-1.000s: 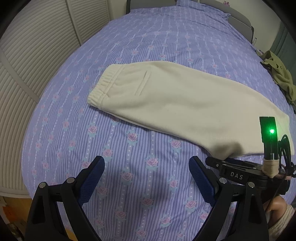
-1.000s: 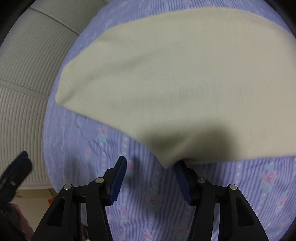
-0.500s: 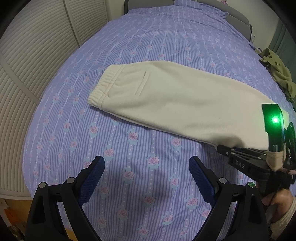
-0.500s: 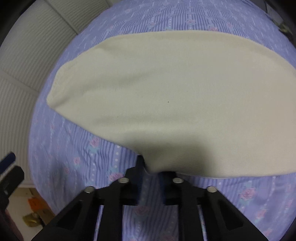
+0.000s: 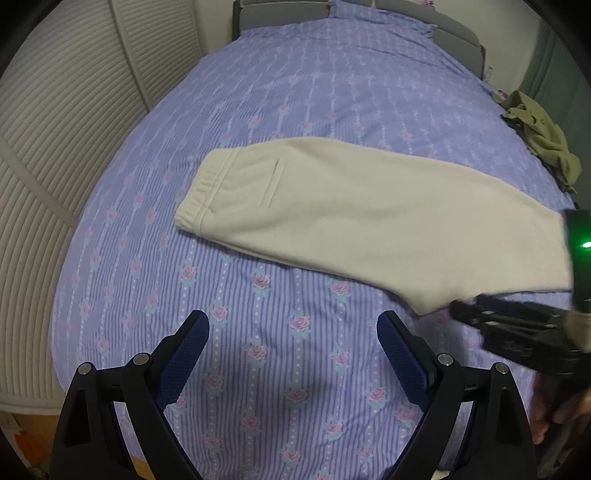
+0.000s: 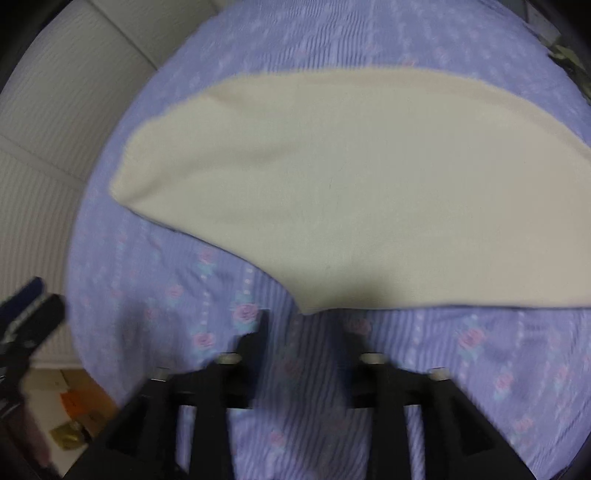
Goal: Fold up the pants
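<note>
Cream pants (image 5: 369,218) lie folded lengthwise, flat on the bed, waistband at the left and leg ends at the right. My left gripper (image 5: 293,354) is open and empty above the sheet, nearer than the pants. My right gripper (image 6: 303,332) is open and blurred, just short of the near corner of the leg ends (image 6: 306,310) and not holding it. It also shows in the left wrist view (image 5: 465,314) beside that corner. The pants fill the right wrist view (image 6: 351,192).
The bed has a purple striped floral sheet (image 5: 258,369). An olive green garment (image 5: 543,140) lies at its far right edge. White louvred closet doors (image 5: 55,129) stand along the left. A grey headboard (image 5: 454,33) is at the far end.
My right gripper, shut on the leg-end corner half a second ago, has opened and drawn back. The corner now lies flat on the sheet. My left gripper stayed open.
</note>
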Action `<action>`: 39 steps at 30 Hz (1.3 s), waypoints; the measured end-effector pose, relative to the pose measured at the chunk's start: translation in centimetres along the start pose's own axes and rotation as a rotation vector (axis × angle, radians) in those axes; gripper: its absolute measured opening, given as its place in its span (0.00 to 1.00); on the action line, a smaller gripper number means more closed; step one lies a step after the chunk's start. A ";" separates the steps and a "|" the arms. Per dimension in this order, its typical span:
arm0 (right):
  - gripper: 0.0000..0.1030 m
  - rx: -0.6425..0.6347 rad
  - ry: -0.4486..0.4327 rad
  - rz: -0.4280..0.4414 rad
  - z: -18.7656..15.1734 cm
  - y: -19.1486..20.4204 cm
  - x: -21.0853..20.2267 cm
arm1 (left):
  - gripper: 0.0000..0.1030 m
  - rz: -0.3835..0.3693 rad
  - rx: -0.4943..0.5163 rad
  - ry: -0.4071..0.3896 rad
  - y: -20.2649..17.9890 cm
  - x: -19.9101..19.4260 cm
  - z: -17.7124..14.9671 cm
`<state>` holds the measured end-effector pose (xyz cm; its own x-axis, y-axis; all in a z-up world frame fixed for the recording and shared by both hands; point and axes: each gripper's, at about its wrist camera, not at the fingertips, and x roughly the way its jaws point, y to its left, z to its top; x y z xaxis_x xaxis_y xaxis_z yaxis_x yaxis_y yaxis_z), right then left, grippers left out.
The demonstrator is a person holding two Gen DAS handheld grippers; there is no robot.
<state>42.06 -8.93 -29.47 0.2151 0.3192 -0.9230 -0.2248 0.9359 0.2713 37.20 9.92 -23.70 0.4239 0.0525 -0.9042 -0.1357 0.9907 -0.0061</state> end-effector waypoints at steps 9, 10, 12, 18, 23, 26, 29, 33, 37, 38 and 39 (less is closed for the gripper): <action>0.64 0.043 -0.184 -0.048 1.6 0.5 -10.0 | 0.91 -0.096 0.037 -0.103 0.9 -3.3 2.0; 0.64 0.035 -0.194 -0.056 2.5 1.1 -10.2 | 0.91 -0.116 0.040 -0.122 1.6 -3.3 2.6; 0.64 0.015 -0.210 -0.058 4.4 2.5 -10.3 | 0.91 -0.157 0.051 -0.157 3.3 -3.1 3.8; 0.64 -0.070 -0.228 -0.028 9.9 8.8 -6.0 | 0.87 -0.279 0.071 -0.198 9.5 0.1 8.6; 0.64 -0.115 -0.201 -0.031 13.7 12.7 -0.7 | 0.73 -0.296 0.090 -0.138 14.0 6.1 12.7; 0.64 -0.121 -0.167 -0.036 15.9 14.1 2.3 | 0.62 -0.310 0.065 -0.064 15.9 10.3 14.5; 0.64 -0.125 -0.130 -0.046 17.4 14.7 4.7 | 0.54 -0.341 0.015 -0.001 17.3 14.0 15.5; 0.64 -0.096 -0.082 -0.045 18.1 14.4 6.9 | 0.44 -0.384 -0.047 0.084 18.0 18.1 16.4; 0.64 -0.069 -0.055 -0.050 18.2 13.9 8.0 | 0.44 -0.386 -0.085 0.114 18.4 20.2 16.7; 0.64 -0.065 -0.052 -0.050 18.2 13.9 8.2 | 0.44 -0.401 -0.105 0.127 18.5 20.7 16.8; 0.64 -0.063 -0.049 -0.052 18.1 13.9 8.4 | 0.44 -0.423 -0.125 0.142 18.6 21.3 16.8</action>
<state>57.98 9.45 -28.52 0.2735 0.2792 -0.9205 -0.2708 0.9406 0.2048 58.73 31.58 -35.86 0.3396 -0.3797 -0.8605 -0.0879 0.8981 -0.4309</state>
